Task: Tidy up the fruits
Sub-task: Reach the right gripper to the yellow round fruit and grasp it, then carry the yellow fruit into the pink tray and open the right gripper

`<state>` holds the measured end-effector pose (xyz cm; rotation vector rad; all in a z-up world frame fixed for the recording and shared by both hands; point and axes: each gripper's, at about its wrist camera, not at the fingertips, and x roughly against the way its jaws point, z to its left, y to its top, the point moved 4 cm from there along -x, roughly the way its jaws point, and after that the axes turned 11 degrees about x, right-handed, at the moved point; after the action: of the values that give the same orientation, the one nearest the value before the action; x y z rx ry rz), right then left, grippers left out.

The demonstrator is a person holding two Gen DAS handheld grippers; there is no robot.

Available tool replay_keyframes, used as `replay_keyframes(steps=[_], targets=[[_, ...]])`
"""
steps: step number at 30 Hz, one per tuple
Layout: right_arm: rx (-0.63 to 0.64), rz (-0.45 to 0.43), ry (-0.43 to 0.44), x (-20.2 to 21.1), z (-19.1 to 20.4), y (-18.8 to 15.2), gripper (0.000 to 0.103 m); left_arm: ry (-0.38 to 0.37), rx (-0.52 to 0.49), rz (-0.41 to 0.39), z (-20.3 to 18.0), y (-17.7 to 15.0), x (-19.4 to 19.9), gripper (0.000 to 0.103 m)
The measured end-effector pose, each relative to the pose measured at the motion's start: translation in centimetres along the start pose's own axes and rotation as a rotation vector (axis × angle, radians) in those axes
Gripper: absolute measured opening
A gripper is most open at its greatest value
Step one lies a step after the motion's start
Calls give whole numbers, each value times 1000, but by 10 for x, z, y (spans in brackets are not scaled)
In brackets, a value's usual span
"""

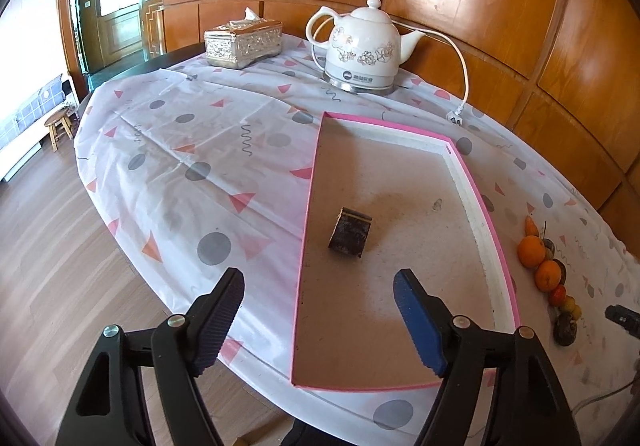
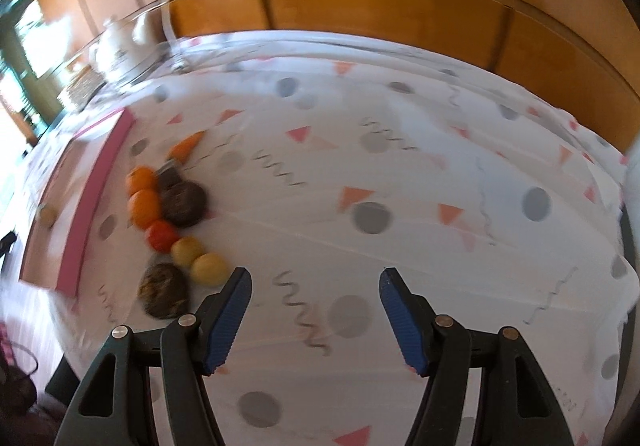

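Left wrist view: your left claw hangs wide and empty over the pink tray, one dark piece inside at twelve o'clock. Your right claw, wide and empty, should next swing toward ten o'clock, where the fruit row waits on the surface.

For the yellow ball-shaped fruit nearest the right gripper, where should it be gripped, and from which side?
Grip the yellow fruit across its widest middle, coming from above. It is round, so any lower or higher hold would likely slip. Put one finger on its open right side, the other in the gap beside the dark mottled fruit, which crowds its left.
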<state>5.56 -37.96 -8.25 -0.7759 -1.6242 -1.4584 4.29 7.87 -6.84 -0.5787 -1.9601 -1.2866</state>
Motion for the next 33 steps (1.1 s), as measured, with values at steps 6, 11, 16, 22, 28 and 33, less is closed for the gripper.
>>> replay_keyframes(steps=[6, 11, 16, 22, 28, 33], targets=[[105, 5, 47, -8, 34, 3, 58, -11, 2, 0, 0, -5, 2, 78], [89, 22, 65, -19, 46, 6, 50, -21, 4, 8, -1, -9, 1, 79], [63, 49, 82, -33, 51, 7, 48, -30, 9, 0, 0, -8, 3, 79], [37, 67, 100, -49, 57, 11, 41, -30, 23, -13, 4, -9, 8, 85], [60, 67, 92, -59, 66, 15, 29, -21, 35, -6, 7, -9, 5, 85], [28, 45, 59, -51, 61, 13, 29, -16, 41, -7, 8, -9, 4, 86]])
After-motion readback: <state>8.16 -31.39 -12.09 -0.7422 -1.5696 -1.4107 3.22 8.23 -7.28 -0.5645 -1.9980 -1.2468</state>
